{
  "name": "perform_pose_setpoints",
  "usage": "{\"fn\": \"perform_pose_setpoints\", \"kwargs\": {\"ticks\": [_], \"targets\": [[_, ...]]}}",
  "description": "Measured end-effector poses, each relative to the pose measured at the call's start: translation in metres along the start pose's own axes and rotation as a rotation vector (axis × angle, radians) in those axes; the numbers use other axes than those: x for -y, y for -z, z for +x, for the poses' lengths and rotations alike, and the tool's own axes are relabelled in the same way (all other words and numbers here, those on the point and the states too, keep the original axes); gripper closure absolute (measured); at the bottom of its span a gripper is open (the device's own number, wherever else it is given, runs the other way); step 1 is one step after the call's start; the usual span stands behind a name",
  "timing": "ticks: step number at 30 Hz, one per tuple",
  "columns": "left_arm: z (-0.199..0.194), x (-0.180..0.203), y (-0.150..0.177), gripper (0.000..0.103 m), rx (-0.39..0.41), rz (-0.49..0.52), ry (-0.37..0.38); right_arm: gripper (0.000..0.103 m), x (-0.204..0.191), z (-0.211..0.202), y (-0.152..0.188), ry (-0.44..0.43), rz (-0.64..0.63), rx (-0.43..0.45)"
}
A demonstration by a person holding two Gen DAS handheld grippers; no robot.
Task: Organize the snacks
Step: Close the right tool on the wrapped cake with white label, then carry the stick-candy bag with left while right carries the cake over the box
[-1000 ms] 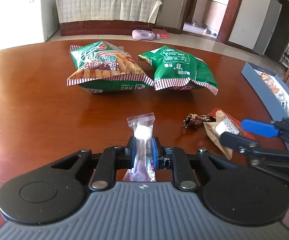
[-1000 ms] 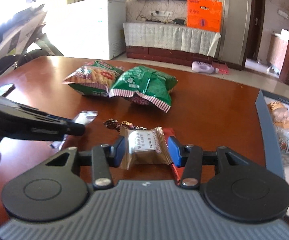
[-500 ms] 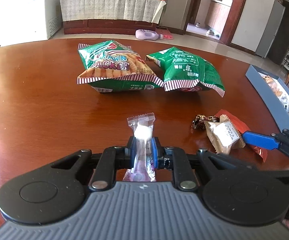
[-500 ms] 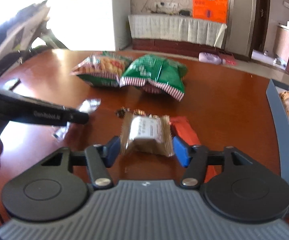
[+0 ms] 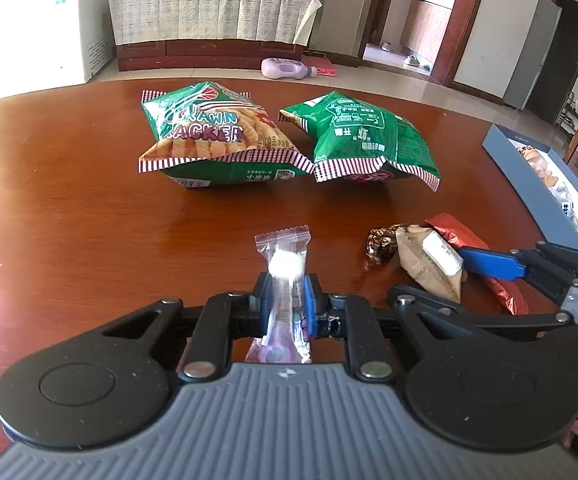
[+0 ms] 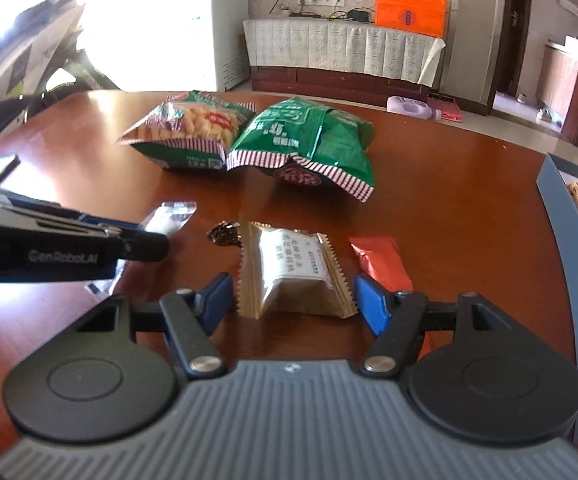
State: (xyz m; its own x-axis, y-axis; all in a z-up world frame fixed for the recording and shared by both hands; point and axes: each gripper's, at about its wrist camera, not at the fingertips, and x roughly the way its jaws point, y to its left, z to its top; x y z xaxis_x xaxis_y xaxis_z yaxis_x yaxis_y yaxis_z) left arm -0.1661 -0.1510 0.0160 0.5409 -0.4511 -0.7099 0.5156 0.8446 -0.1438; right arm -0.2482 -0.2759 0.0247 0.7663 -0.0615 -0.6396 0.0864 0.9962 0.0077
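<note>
Left gripper (image 5: 285, 296) clamped on a clear-wrapped white candy (image 5: 285, 268), right gripper (image 6: 293, 300) spread around a tan foil snack packet (image 6: 295, 276)

Candy upright between the blue pads, over the brown wooden table (image 5: 69, 220). Right jaws just widened, packet lying flat on the table between them, pads not pressing. Beside the packet a dark twisted sweet (image 6: 223, 234) and a red wrapper (image 6: 381, 260); further back two green crisp bags (image 5: 217, 136), touching; at right a grey box (image 6: 569, 216) holding snacks

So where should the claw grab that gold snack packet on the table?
Across the gold packet's puffy middle, pinching its two long sides, coming down from the near end. It lies flat with crimped ends near and far, already between the open right claw's blue pads.
</note>
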Motion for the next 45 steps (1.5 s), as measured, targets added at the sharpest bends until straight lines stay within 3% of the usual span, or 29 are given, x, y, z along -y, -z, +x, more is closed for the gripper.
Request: {"fn": "perform_pose_setpoints", "kwargs": {"ticks": [2,3,10,29,45], "targets": [[0.0,0.0,0.0,0.083,0.001,0.003,0.003,0.04,0.001,0.0,-0.001,-0.012,0.002,0.0],[0.0,0.0,0.0,0.083,0.002,0.003,0.005,0.049,0.002,-0.001,-0.001,-0.015,0.002,0.002],[-0.002,0.0,0.004,0.084,0.013,0.006,0.033,0.064,0.006,-0.013,-0.003,-0.056,0.023,0.019],[-0.03,0.006,-0.007,0.086,0.101,-0.017,0.029,0.066,0.013,-0.054,-0.01,-0.042,-0.003,0.105],[-0.038,0.063,-0.018,0.086,0.122,0.045,0.093,0.066,0.04,-0.086,-0.006,0.003,0.025,0.151]]}}
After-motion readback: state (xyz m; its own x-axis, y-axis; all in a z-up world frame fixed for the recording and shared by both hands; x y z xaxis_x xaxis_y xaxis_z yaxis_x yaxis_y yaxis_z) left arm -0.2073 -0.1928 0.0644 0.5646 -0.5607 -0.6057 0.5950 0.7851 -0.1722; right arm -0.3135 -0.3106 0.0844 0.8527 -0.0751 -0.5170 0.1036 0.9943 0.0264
